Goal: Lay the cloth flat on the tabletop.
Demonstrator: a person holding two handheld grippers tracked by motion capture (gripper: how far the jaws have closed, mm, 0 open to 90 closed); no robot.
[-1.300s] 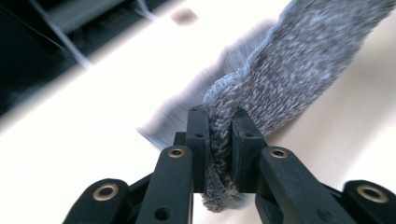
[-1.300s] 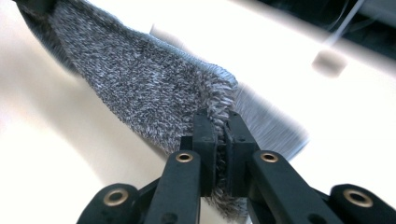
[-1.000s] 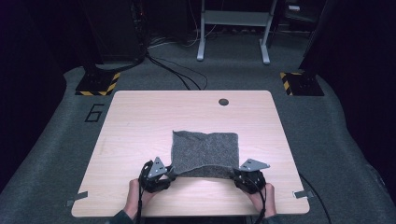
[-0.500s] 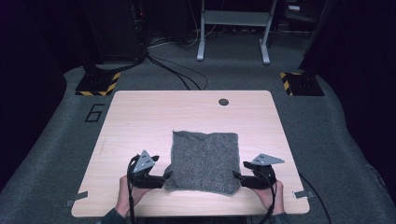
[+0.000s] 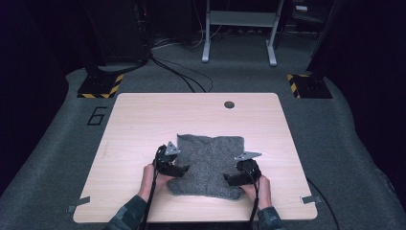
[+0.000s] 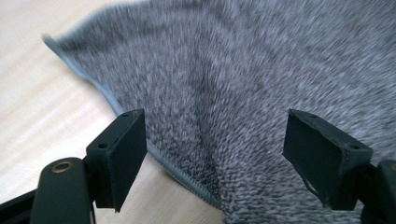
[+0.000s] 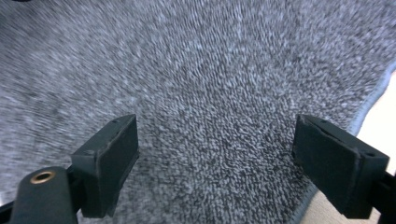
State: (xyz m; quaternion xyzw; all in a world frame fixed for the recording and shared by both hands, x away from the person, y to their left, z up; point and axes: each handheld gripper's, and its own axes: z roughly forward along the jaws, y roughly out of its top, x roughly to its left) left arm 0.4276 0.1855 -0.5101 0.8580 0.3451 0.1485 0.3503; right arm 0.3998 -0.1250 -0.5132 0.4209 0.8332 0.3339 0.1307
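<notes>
- High view: a grey towel (image 5: 207,165) lies flat on the near half of the wooden surface (image 5: 143,120), between the two hands. The left hand-held gripper (image 5: 178,169) is at the towel's left edge, and the right hand-held gripper (image 5: 231,180) is over its right part, near the front corner. A small dark hole (image 5: 229,104) is in the surface near the far edge, well apart from the towel.
- Left gripper view: the left hand-held gripper (image 6: 233,154) is released, its jaws stand wide apart. One jaw is over the bare wood just beside the hemmed edge, the other over the cloth. A soft fold rises in the towel (image 6: 261,70) between them.
- Right gripper view: the right hand-held gripper (image 7: 231,161) is also released, jaws wide apart over the towel (image 7: 210,70). The hemmed edge and a little of the surface (image 7: 380,121) show at the right.
</notes>
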